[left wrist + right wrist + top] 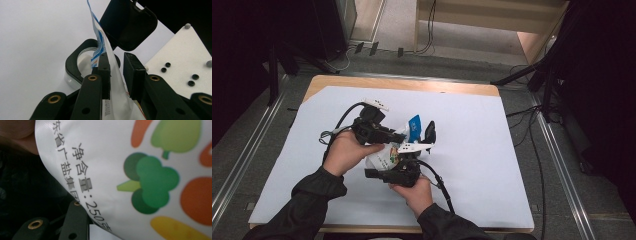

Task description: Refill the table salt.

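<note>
A wooden counter [402, 84] carries a broad, matte white sheet [492, 165] that covers nearly all of its top. Above the middle of that sheet, the person holds a glossy white plastic pouch [384, 156] printed with bright vegetable shapes, a blue band at its top end [414, 126] and black lettering along one edge; its skin is smooth, thin and creased. The pouch's long axis runs from the near hand up and away toward the far right, blue end farthest out.

The left tool [393, 134], black hard plastic with brass rivets, comes in from the left. In the left gripper view its two flat pads straddle the pouch's thin upper edge [110, 62]: one pad lies against the film, the other stands a little off it, so the film hangs between jaws that are not pinched together.

The right tool [428, 134] rises from below under the pouch, with a white speckled plate on its top. In the right gripper view the pouch [150, 170] lies right against the lens; I cannot tell whether those jaws clamp it.

Just past the pouch, in the left gripper view, sits a small round black-rimmed clear container [82, 60] on the sheet.
</note>
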`<state>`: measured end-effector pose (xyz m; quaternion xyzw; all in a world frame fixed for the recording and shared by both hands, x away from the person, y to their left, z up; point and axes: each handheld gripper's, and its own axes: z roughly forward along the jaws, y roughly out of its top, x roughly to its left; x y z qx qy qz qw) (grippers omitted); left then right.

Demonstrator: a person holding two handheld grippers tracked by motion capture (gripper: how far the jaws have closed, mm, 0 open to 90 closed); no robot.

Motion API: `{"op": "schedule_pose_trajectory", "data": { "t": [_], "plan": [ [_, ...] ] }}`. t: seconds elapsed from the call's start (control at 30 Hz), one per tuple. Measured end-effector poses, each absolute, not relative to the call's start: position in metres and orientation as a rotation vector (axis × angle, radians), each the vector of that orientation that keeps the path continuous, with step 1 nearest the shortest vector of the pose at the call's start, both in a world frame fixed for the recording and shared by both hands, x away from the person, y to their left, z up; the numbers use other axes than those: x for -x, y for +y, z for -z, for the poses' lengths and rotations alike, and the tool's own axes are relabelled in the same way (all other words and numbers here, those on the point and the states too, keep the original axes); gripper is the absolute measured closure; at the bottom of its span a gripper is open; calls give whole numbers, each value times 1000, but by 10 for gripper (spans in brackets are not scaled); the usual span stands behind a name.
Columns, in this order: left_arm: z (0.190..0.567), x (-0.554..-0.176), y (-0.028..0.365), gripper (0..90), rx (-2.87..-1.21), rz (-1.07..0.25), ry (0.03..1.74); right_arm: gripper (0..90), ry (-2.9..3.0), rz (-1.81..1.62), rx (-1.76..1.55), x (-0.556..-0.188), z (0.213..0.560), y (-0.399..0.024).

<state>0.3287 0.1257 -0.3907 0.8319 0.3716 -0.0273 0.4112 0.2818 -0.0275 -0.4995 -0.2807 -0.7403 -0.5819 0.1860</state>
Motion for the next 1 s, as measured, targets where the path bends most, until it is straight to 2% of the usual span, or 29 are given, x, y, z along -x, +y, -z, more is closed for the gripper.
{"op": "schedule_pose_trajectory", "data": {
  "t": [0.53,1.0],
  "plan": [
    [391,-330,126,776,-2099,61,932,622,-2096,1638,793,-281,499,-26],
    [388,-328,127,768,-2095,55,936,650,-2064,1649,779,-282,497,-26]
  ]
}}
